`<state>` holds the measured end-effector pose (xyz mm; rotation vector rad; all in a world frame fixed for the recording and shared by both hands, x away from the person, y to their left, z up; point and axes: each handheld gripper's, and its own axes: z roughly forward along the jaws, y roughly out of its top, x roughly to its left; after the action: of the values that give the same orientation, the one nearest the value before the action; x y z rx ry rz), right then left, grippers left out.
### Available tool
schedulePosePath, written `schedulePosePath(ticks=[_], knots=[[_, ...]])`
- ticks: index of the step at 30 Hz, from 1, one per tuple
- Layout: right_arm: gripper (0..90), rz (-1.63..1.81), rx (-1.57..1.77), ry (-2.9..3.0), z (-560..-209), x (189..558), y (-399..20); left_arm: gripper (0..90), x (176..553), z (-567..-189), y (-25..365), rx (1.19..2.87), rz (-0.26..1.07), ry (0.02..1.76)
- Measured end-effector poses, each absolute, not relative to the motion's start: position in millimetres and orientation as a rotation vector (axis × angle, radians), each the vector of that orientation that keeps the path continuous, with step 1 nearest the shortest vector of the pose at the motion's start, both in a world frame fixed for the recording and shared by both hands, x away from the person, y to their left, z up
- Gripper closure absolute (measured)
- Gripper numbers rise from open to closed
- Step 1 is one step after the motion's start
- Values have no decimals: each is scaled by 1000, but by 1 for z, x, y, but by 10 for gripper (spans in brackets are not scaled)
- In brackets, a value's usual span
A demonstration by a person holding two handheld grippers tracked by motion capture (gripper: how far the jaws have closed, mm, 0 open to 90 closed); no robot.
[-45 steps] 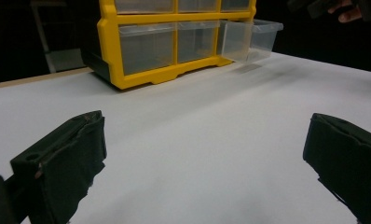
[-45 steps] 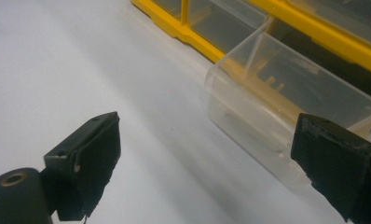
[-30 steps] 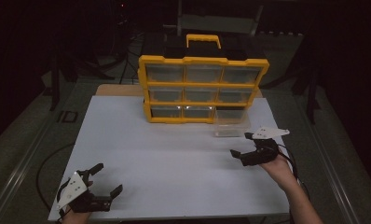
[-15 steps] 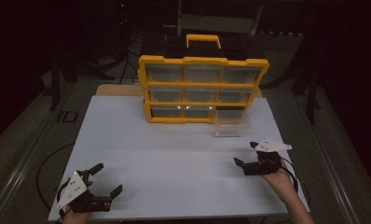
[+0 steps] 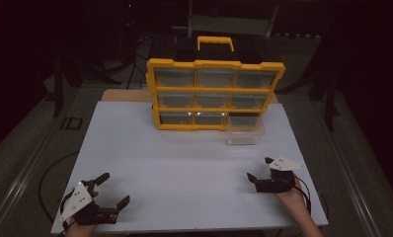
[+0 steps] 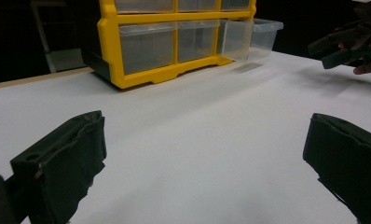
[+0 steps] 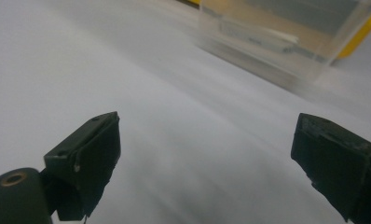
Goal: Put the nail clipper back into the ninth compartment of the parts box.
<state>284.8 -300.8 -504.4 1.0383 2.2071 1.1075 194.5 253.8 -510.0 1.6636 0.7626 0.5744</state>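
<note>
A yellow drawer cabinet (image 5: 215, 94) with clear drawers and a black top stands at the back of the white table (image 5: 184, 163). Its bottom right clear drawer (image 5: 245, 131) is pulled out onto the table. My left gripper (image 5: 115, 188) rests at the near left corner, open, with nothing between its jaws. My right gripper (image 5: 258, 168) is near the front right edge, open and empty, a good way short of the drawer. The left gripper view shows the cabinet (image 6: 146, 42), the pulled-out drawer (image 6: 258, 35) and the right gripper (image 6: 346, 44) far off. The drawer (image 7: 286, 37) is blurred in the right gripper view.
The room around the table is dark, with stands and frames behind the cabinet. A cable loops on the floor (image 5: 51, 173) at the left. Bare white table lies between the two grippers.
The right gripper has drawn back from the drawer toward the table's front edge. The left gripper has stayed put.
</note>
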Motion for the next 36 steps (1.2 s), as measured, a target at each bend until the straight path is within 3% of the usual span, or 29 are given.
schedulePosePath(ticks=[12, 36], knots=[[85, 1123, 1164, 2092, -514, 288, -302, 5, 194, -510, 254, 1666, 574, 763], [85, 1199, 1070, 2127, -517, 289, -299, 5, 194, -510, 255, 1663, 573, 769]])
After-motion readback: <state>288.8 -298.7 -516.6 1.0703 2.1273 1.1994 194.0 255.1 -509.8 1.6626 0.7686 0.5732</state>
